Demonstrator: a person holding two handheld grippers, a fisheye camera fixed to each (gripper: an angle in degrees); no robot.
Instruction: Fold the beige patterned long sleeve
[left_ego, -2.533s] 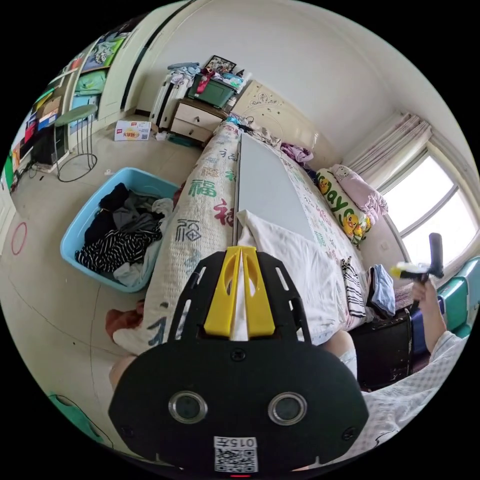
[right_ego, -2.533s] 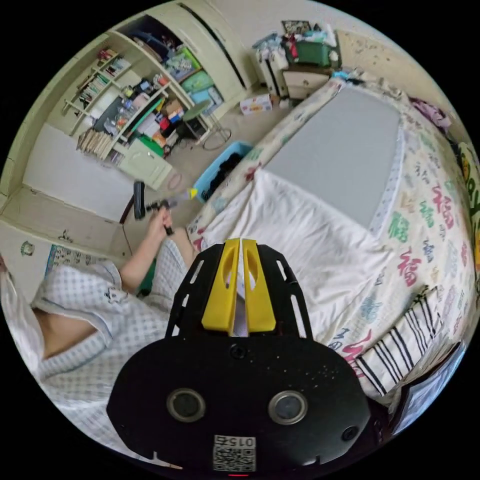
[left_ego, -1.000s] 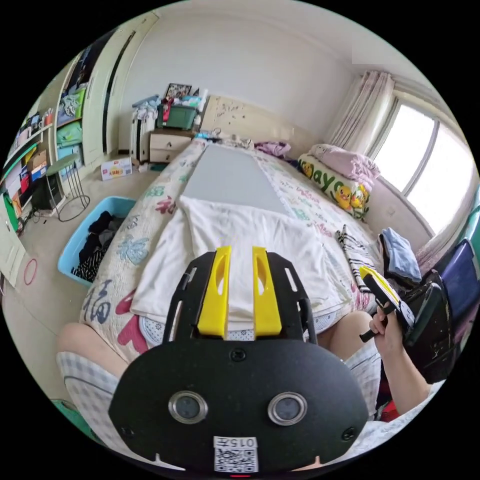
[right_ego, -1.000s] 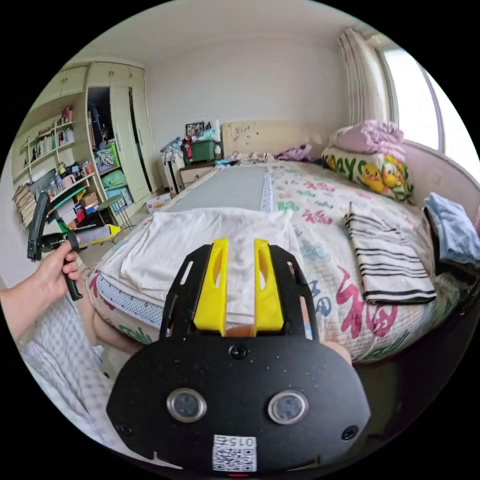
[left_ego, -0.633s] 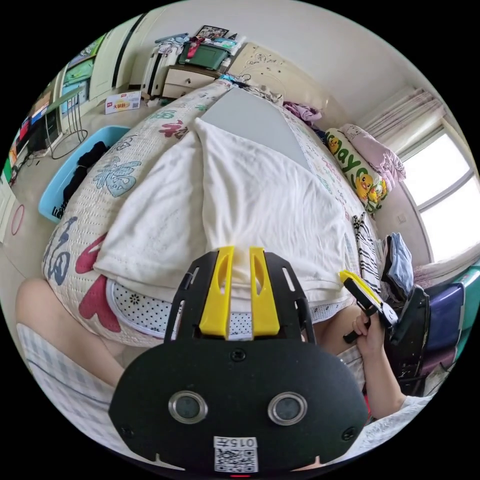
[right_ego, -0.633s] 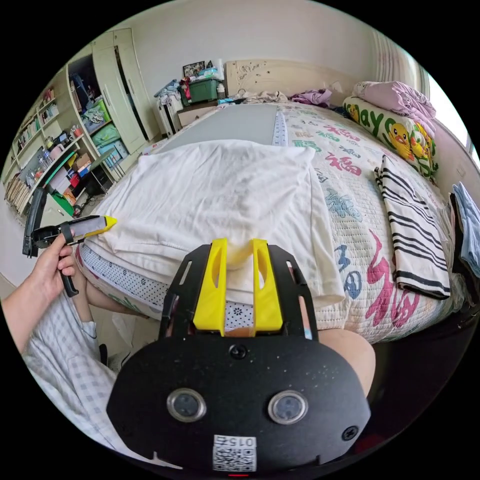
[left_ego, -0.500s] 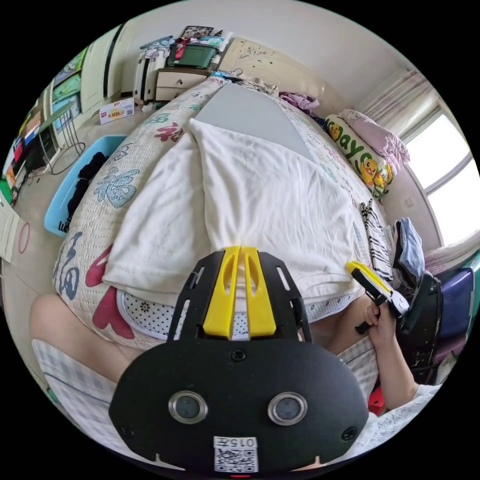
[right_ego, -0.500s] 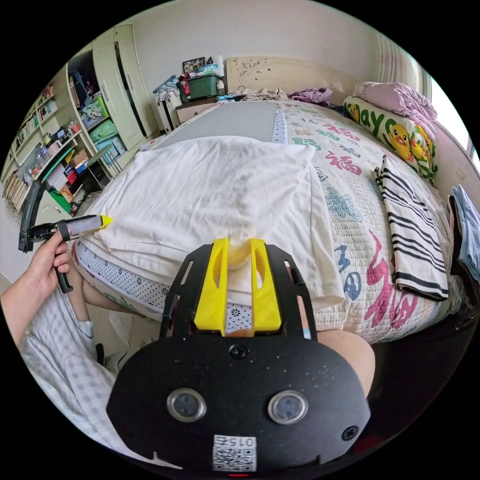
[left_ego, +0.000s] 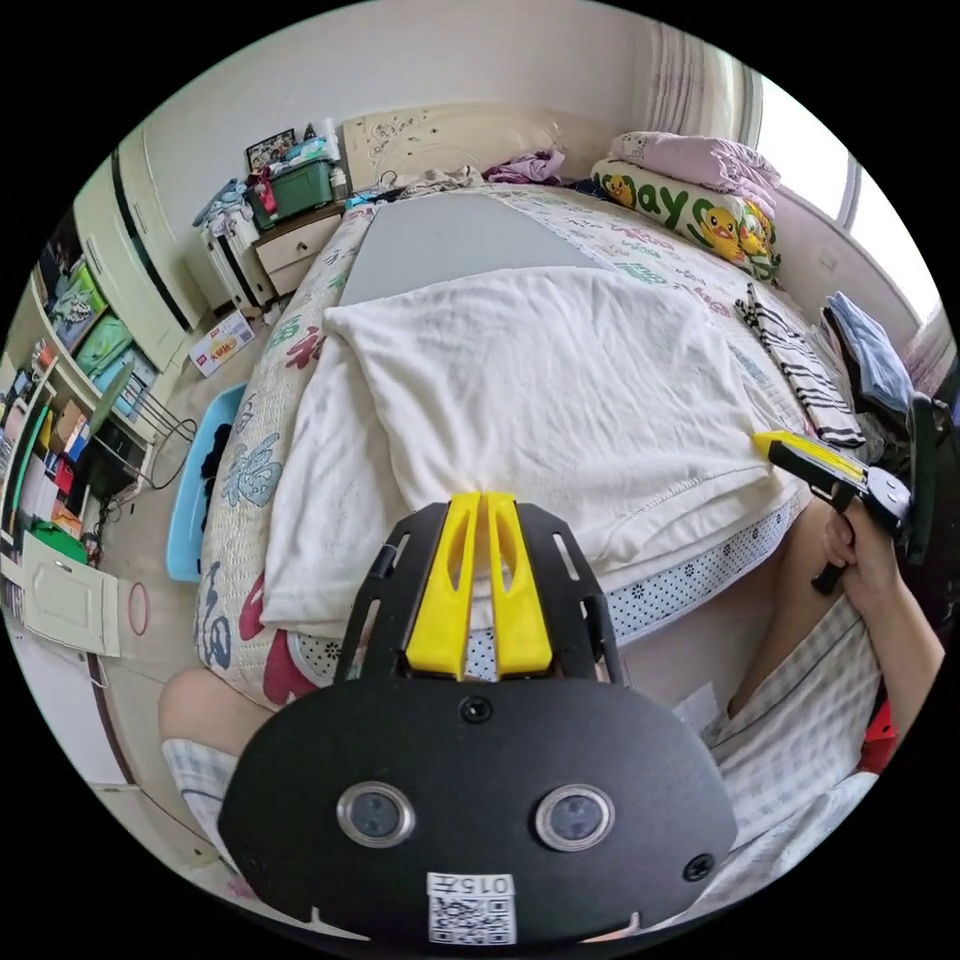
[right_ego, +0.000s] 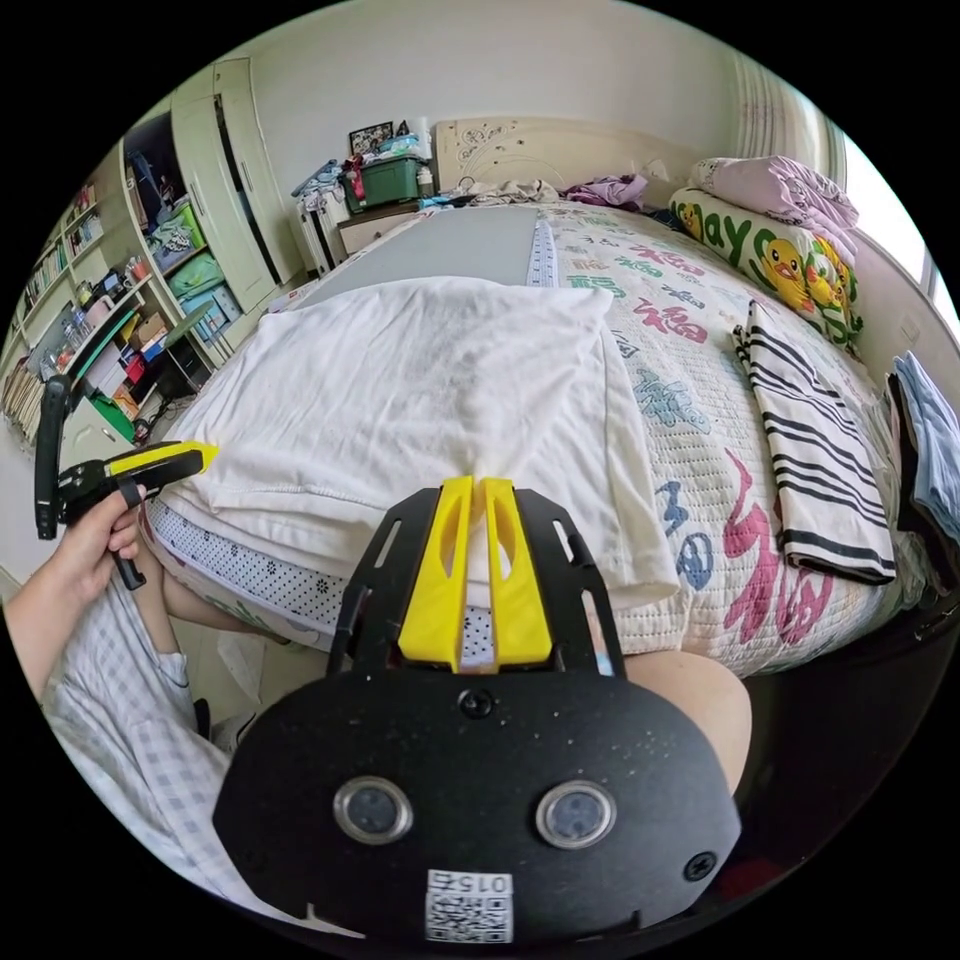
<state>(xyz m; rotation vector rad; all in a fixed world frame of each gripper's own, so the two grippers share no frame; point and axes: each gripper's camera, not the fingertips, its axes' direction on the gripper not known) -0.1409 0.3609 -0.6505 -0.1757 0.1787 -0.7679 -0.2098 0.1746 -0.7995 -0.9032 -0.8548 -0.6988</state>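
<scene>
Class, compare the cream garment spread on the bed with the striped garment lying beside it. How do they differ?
The cream garment is plain and spread wide; the striped garment has black stripes and lies folded narrow. Both grippers grip the cream one's near edge; the striped one lies untouched. Both rest on the quilt.

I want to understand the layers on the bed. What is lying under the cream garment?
Under the cream garment lie a white dotted fabric edge, the patterned bedspread and part of a grey mat; how far these extend underneath is hidden.
</scene>
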